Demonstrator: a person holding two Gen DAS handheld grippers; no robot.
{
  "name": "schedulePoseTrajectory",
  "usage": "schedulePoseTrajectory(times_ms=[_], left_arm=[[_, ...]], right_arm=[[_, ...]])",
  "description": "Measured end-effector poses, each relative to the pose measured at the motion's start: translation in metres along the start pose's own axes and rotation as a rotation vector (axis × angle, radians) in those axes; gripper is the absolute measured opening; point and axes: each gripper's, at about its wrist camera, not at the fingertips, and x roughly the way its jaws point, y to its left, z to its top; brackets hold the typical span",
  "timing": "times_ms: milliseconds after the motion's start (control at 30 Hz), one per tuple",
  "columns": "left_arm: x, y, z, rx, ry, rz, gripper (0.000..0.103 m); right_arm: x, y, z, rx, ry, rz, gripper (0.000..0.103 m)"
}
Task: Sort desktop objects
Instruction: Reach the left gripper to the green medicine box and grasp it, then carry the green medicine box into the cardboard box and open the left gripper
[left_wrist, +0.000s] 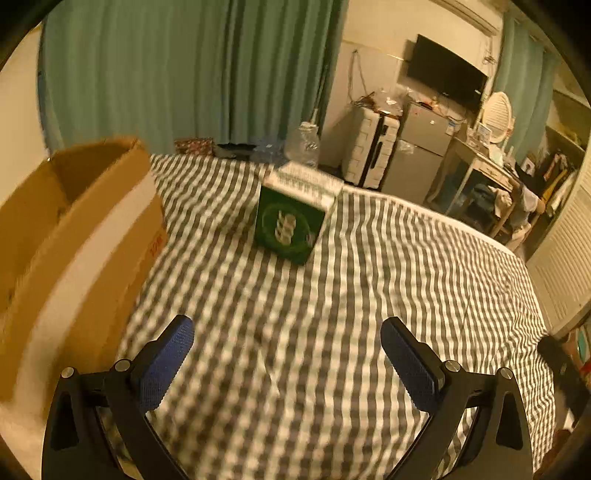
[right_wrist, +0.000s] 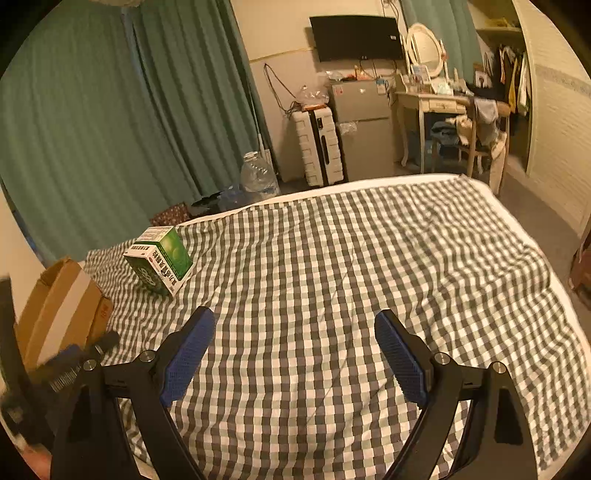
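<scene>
Left hand-held gripper (left_wrist: 287, 332): nearest the left wrist camera, over the gingham-covered bed (left_wrist: 369, 295). Its two blue-padded fingers (left_wrist: 166, 363) are spread wide apart, released, with nothing between them. Only checked fabric shows in the gap.

Right hand-held gripper (right_wrist: 294, 325): likewise released. Its blue pads (right_wrist: 400, 360) stand well apart above the bed (right_wrist: 369, 258) and grip nothing.

Green box (left_wrist: 290, 225): the task object, a green-and-white carton with printed lettering. It rests on the bed cover toward the far edge, ahead of the left hand-held gripper and clear of its fingers. In the right wrist view the green box (right_wrist: 160, 260) lies toward the far left corner of the bed, well apart from the right hand-held gripper. One corner points toward the camera.

Cardboard box (left_wrist: 70, 240): an open brown carton with a pale tape band down its side. It sits along the left edge of the bed, near the green box but apart from it. In the right wrist view the cardboard box (right_wrist: 62, 314) appears at the left edge. Its interior contents cannot be made out.

Beyond the far edge of the bed: green curtains (right_wrist: 92, 129), a clear water jug (right_wrist: 258, 175) on the floor, a white suitcase (right_wrist: 319, 144) beside a small grey fridge (right_wrist: 364, 129), and a wall-mounted television (right_wrist: 356, 37). The left wrist view is motion-blurred.
</scene>
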Motion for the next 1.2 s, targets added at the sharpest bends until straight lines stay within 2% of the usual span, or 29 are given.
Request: schedulePoseTrajectory(times_ms=[233, 400, 433, 533, 600, 633, 733, 833, 900, 1000, 1033, 1100, 1200], left_arm=[[0.034, 0.003, 0.048, 0.087, 0.010, -0.041, 0.103], [0.057, -0.007, 0.069, 0.133, -0.035, -0.025, 0.103], [0.063, -0.010, 0.076, 0.141, -0.051, -0.042, 0.103], [0.088, -0.019, 0.093, 0.183, -0.027, -0.099, 0.103], [0.103, -0.029, 0.099, 0.251, -0.042, -0.052, 0.103], [0.115, -0.038, 0.101, 0.316, -0.055, -0.019, 0.103], [0.148, -0.055, 0.102, 0.454, -0.005, -0.003, 0.103], [0.180, -0.061, 0.093, 0.529, 0.049, 0.045, 0.102], [0.196, -0.057, 0.085, 0.511, 0.103, 0.124, 0.092], [0.177, -0.047, 0.078, 0.397, 0.069, 0.079, 0.086], [0.162, -0.041, 0.074, 0.332, 0.067, 0.058, 0.082], [0.137, -0.030, 0.067, 0.248, 0.075, 0.048, 0.082], [0.075, -0.004, 0.047, 0.080, 0.053, 0.025, 0.082]], right_arm=[[0.010, 0.027, 0.002, -0.060, 0.017, 0.020, 0.089], [0.041, 0.045, 0.021, -0.099, 0.052, 0.082, 0.089], [0.044, 0.048, 0.025, -0.116, 0.045, 0.095, 0.089], [0.057, 0.055, 0.030, -0.178, 0.020, 0.098, 0.089], [0.070, 0.054, 0.030, -0.195, 0.032, 0.084, 0.089], [0.077, 0.053, 0.028, -0.199, 0.043, 0.066, 0.089], [0.093, 0.036, 0.007, -0.196, 0.057, -0.011, 0.089], [0.109, 0.018, -0.005, -0.169, 0.122, -0.045, 0.089], [0.109, 0.012, -0.006, -0.150, 0.120, -0.055, 0.089], [0.099, 0.012, -0.006, -0.138, 0.100, -0.064, 0.089], [0.096, 0.015, -0.007, -0.136, 0.105, -0.062, 0.089], [0.090, 0.022, -0.009, -0.144, 0.119, -0.059, 0.089], [0.074, 0.040, -0.011, -0.130, 0.129, -0.009, 0.089]])
